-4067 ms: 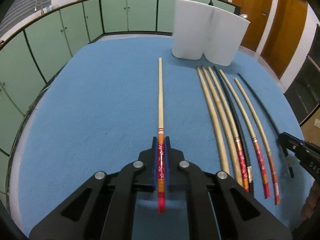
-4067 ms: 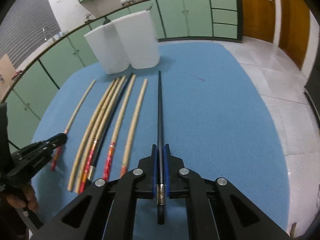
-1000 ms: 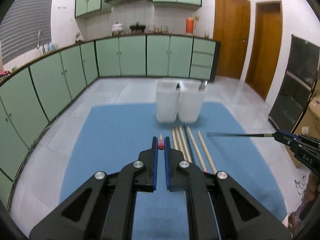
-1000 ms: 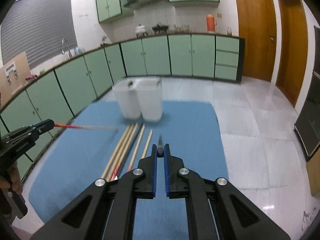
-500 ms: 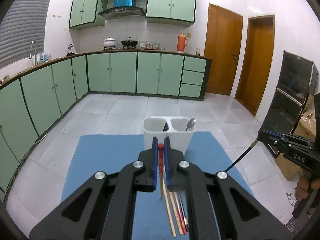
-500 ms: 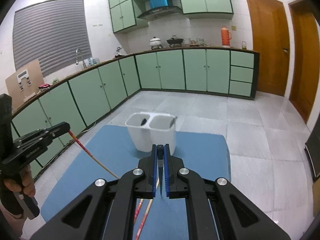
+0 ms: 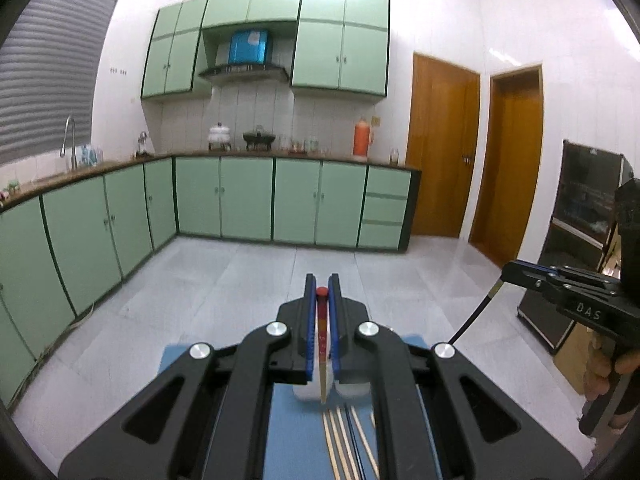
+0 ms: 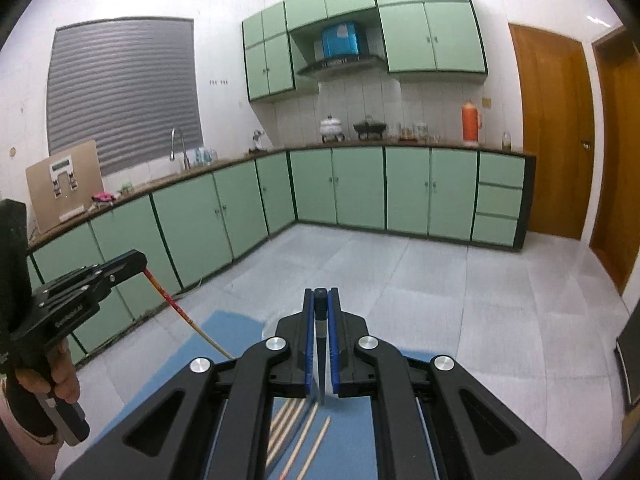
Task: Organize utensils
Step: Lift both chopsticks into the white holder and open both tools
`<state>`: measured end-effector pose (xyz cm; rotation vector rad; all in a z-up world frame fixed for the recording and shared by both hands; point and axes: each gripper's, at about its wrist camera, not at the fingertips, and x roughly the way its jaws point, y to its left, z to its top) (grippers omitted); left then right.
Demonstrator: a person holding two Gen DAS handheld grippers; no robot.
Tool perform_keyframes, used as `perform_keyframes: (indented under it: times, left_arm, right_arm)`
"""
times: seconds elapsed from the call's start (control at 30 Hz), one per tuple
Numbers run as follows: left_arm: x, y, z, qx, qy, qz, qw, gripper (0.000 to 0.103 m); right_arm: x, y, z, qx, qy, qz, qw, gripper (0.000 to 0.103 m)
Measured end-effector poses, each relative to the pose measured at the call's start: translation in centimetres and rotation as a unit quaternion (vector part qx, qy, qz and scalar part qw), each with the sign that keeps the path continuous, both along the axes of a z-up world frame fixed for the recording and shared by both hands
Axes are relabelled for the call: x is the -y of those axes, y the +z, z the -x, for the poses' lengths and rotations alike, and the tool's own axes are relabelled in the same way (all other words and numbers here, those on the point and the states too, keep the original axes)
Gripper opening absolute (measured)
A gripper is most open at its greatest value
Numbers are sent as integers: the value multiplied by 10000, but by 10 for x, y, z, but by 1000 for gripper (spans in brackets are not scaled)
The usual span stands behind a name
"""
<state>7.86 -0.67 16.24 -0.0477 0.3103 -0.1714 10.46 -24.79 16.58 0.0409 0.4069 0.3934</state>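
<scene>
In the left wrist view my left gripper (image 7: 321, 285) is shut on a wooden chopstick with a red end (image 7: 322, 344), which hangs tip-down from the jaws. Below it, a white holder (image 7: 303, 394) is mostly hidden behind the gripper body. Several chopsticks (image 7: 340, 436) lie on the blue mat (image 7: 292, 432). My right gripper (image 8: 321, 295) is shut on a black chopstick (image 8: 321, 356), also hanging tip-down. Each gripper shows in the other's view: the right gripper (image 7: 512, 270) holding the black chopstick (image 7: 474, 320), and the left gripper (image 8: 138, 261) holding the red-ended chopstick (image 8: 180, 312).
Both grippers are high above the mat (image 8: 236, 332), where loose chopsticks (image 8: 302, 436) lie. Green base cabinets (image 7: 248, 200) run along the far and left walls, with grey tiled floor between. Wooden doors (image 7: 444, 152) and a black cabinet (image 7: 580, 208) stand on the right. Hands (image 8: 64, 380) grip the handles.
Both grippers have risen and tipped up toward level, each still holding its chopstick. The mat, the holder and the loose chopsticks have slid to the bottom of both views.
</scene>
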Motion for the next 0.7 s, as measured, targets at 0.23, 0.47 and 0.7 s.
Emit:
perform_keyframes:
  times: [0.23, 0.47, 0.7]
  left_arm:
    - [15, 28, -38, 514, 51, 12, 9987, 5]
    - [41, 9, -95, 500, 78, -60, 9987, 5]
    - [41, -40, -132, -76, 52, -79, 9999, 5]
  right_arm:
    - [-19, 24, -45, 292, -95, 12, 9995, 6]
    - [-33, 5, -92, 166, -135, 11, 9998, 6]
    - [-36, -49, -126, -362, -107, -64, 9993, 6]
